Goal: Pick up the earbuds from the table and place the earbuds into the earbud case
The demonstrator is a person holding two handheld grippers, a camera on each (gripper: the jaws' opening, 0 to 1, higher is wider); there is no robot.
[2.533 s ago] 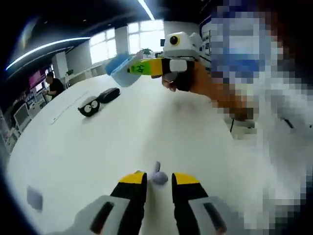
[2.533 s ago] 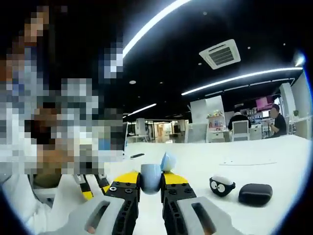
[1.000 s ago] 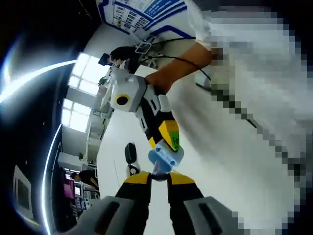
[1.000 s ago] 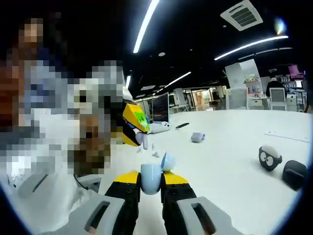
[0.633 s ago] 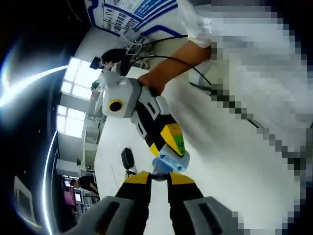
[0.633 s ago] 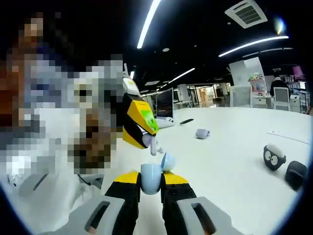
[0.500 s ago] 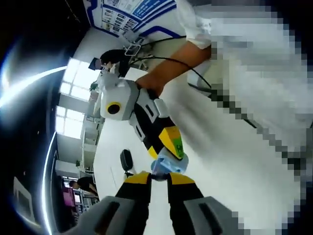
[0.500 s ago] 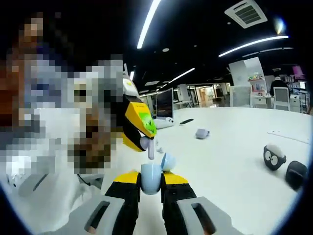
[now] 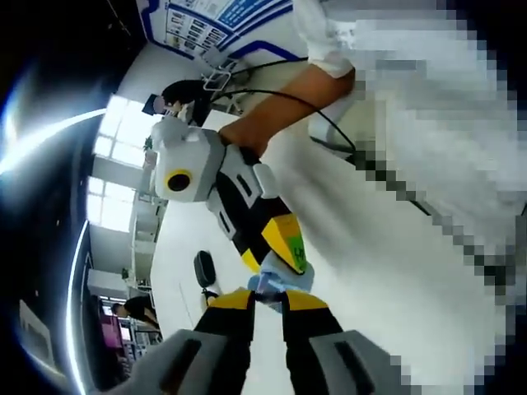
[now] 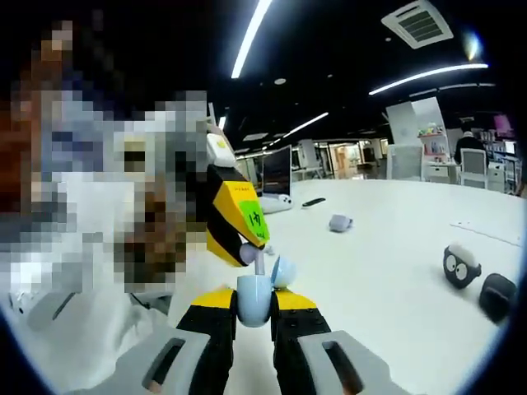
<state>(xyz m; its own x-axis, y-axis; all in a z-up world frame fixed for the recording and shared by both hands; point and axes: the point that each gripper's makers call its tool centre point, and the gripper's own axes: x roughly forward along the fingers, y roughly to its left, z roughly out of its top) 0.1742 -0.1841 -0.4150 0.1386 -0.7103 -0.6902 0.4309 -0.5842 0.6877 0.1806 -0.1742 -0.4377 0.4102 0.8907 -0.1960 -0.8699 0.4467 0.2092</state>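
My right gripper (image 10: 255, 303) is shut on a light blue earbud case (image 10: 254, 301), whose lid (image 10: 283, 271) stands open. My left gripper (image 10: 247, 249) reaches in from the left, shut on a pale earbud (image 10: 257, 260). The earbud's stem points down, just above the case's opening. In the left gripper view my left gripper (image 9: 265, 299) meets the earbud case (image 9: 282, 281) held by the right gripper (image 9: 278, 262); the earbud itself is mostly hidden between the jaws. A second small grey earbud (image 10: 339, 222) lies farther back on the white table (image 10: 387, 247).
A round black pouch with cartoon eyes (image 10: 459, 266) and a black case (image 10: 494, 297) lie at the right of the table. A dark flat item (image 10: 313, 202) and a white device (image 10: 280, 200) sit farther back. The person's arm (image 9: 280, 107) holds the right gripper, with the body close by.
The left gripper has brought the earbud down and closer, from beside the case to just above its opening. The right gripper still holds the case.
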